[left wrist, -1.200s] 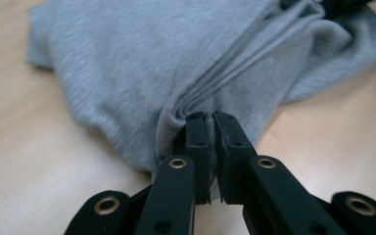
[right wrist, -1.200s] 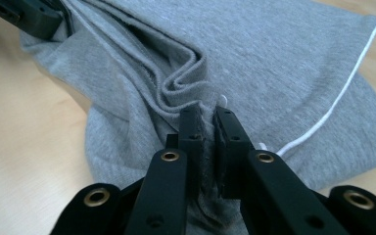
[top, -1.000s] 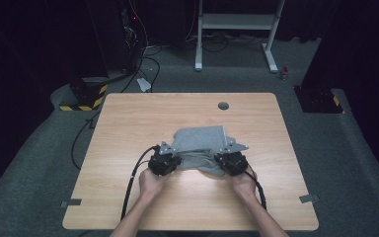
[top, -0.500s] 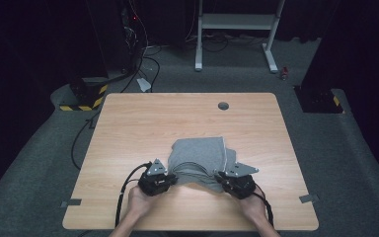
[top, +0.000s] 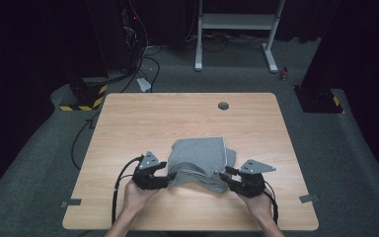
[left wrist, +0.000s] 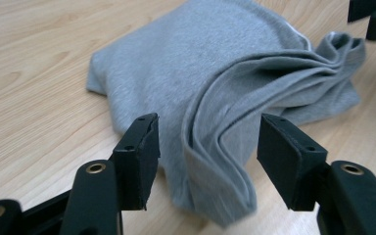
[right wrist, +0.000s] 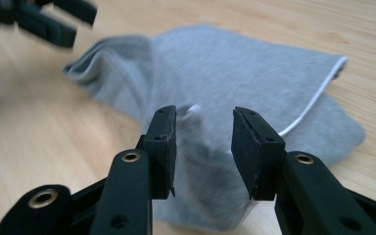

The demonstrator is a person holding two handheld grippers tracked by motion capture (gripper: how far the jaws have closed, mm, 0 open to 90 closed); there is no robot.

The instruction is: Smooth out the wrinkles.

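A grey folded cloth (top: 200, 160) lies on the near half of the wooden table (top: 128, 123). My left gripper (top: 170, 176) sits at the cloth's near left corner. Its jaws have just been opening and now stand open, with the cloth's layered edge (left wrist: 215, 147) loose between them, touching neither pad. At the near right corner my right gripper (top: 224, 174) has also just been opening. It is open, and the cloth (right wrist: 254, 78) lies between and beyond its fingers, unpressed. The left gripper view has the cloth's folds bunched toward the right.
A round cable hole (top: 223, 105) sits near the table's far edge. Tape marks (top: 71, 202) lie at the near corners. On the floor beyond stand a white-legged frame (top: 237, 22) and a yellow-black striped block (top: 84, 101) with cables.
Both hands drew the cloth's edge toward the near side of the table, then both grippers opened and let it go. The cloth now lies folded closer to the person.
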